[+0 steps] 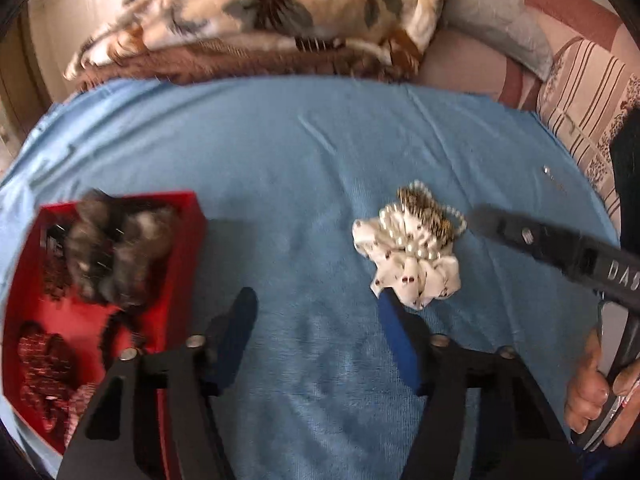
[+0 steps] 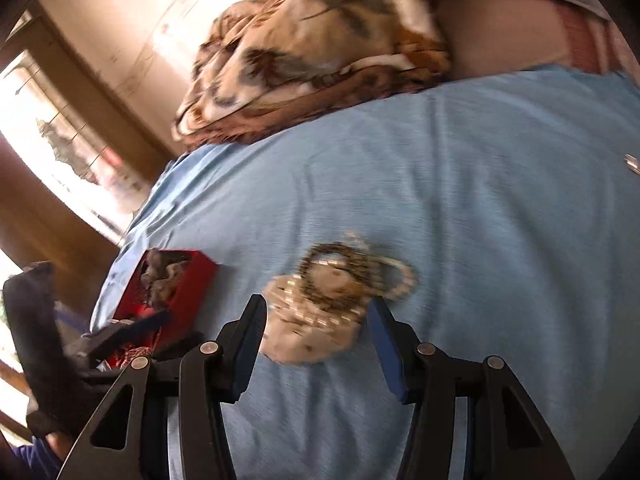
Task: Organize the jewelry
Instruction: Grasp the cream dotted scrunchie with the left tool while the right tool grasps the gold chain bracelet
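A red box (image 1: 188,216) sits at the left on the blue cloth (image 1: 304,160). It holds a dark furry scrunchie (image 1: 116,248) and a red patterned scrunchie (image 1: 44,364). A white spotted scrunchie (image 1: 412,276) lies mid-right with a pearl bracelet (image 1: 420,244) and a dark beaded bracelet (image 1: 424,204) on it. My left gripper (image 1: 316,300) is open and empty, between box and pile. My right gripper (image 2: 316,312) is open and empty just before the pile (image 2: 320,320); it also shows at the left view's right edge (image 1: 484,220). The box shows left in the right view (image 2: 192,276).
A folded floral blanket (image 1: 280,12) lies along the cloth's far edge. A small silver item (image 1: 550,174) lies on the cloth at the far right. A striped cushion (image 1: 592,80) is at the right. A wall and window (image 2: 60,140) stand beyond the bed's left side.
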### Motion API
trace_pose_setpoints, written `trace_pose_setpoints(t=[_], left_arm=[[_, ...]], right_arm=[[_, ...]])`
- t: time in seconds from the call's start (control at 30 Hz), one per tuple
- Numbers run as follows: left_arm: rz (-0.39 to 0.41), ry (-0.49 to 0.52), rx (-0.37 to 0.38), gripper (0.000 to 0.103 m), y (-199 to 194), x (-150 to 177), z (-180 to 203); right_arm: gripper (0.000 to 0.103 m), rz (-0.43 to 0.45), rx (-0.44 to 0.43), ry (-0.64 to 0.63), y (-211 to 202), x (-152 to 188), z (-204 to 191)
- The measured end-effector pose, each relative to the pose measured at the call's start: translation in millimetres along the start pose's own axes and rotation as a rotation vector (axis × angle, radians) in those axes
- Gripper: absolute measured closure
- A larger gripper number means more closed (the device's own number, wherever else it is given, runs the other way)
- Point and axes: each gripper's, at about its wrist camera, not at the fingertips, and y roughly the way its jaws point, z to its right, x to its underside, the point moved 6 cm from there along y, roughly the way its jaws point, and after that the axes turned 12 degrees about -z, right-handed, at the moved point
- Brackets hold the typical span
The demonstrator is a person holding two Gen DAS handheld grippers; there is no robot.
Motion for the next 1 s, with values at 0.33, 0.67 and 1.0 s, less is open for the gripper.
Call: trace_pose_setpoints(t=[0.33, 0.67, 1.0], left_arm=[[-0.02, -0.02, 0.049, 0.043, 16, -6, -4], [-0.102, 0.016, 0.182, 0.084, 48, -22, 42], [0.058, 0.077, 0.107, 0.098, -43, -6, 36]], right_arm=[[0.096, -0.076, -0.036, 0.07, 42, -20, 17], [0.096, 0.074, -0.101, 0.219, -34, -22, 55], [0.096, 0.116, -0.068, 0.211, -56, -11, 49]])
